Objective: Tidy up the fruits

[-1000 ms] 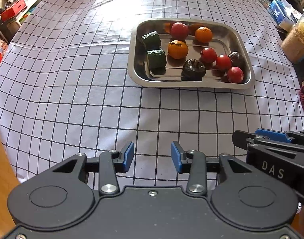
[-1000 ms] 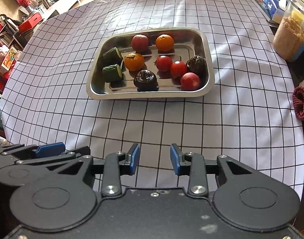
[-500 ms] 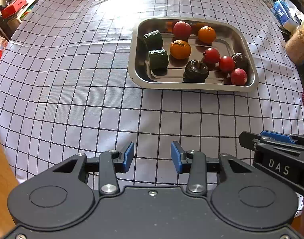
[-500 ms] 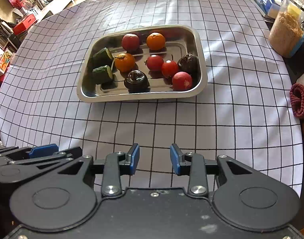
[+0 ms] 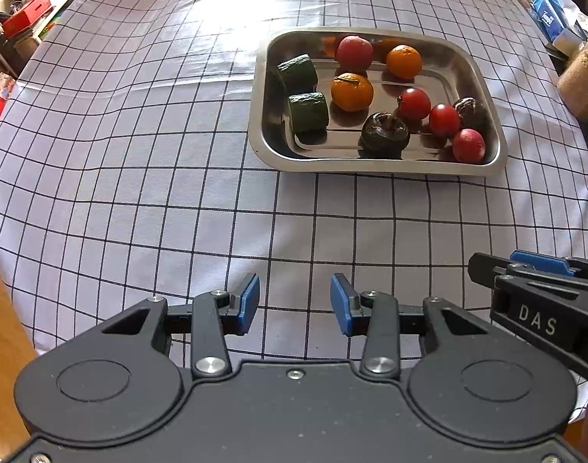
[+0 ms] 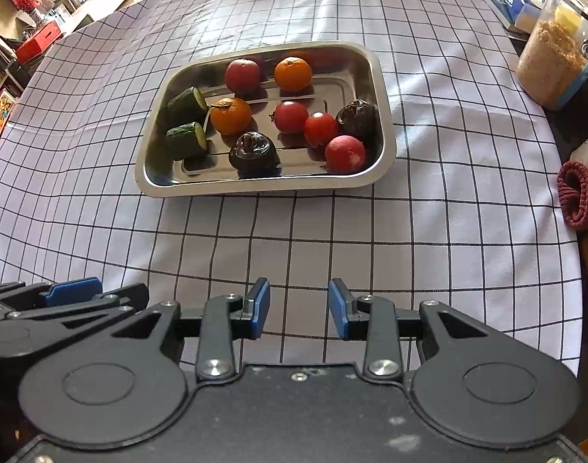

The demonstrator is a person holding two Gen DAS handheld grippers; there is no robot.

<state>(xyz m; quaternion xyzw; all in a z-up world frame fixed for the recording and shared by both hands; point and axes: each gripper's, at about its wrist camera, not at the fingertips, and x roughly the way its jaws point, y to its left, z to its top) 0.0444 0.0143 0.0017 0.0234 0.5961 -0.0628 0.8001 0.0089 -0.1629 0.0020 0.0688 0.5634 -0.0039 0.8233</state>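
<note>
Left tongs [image 5: 294, 305] and right tongs [image 6: 298, 308], blue-padded, both parted and empty, hover side by side over the checked-cloth table [image 6: 429, 212], well short of the rectangular steel tray [image 6: 255, 187]. The tray, long axis crosswise, holds the fruits. Only the right view shows the cucumber pieces' [image 6: 186, 141] pale cut faces.

Fruits [image 6: 291, 116] in tray [image 6: 386, 123] on tablecloth [image 6: 409, 231]
</note>
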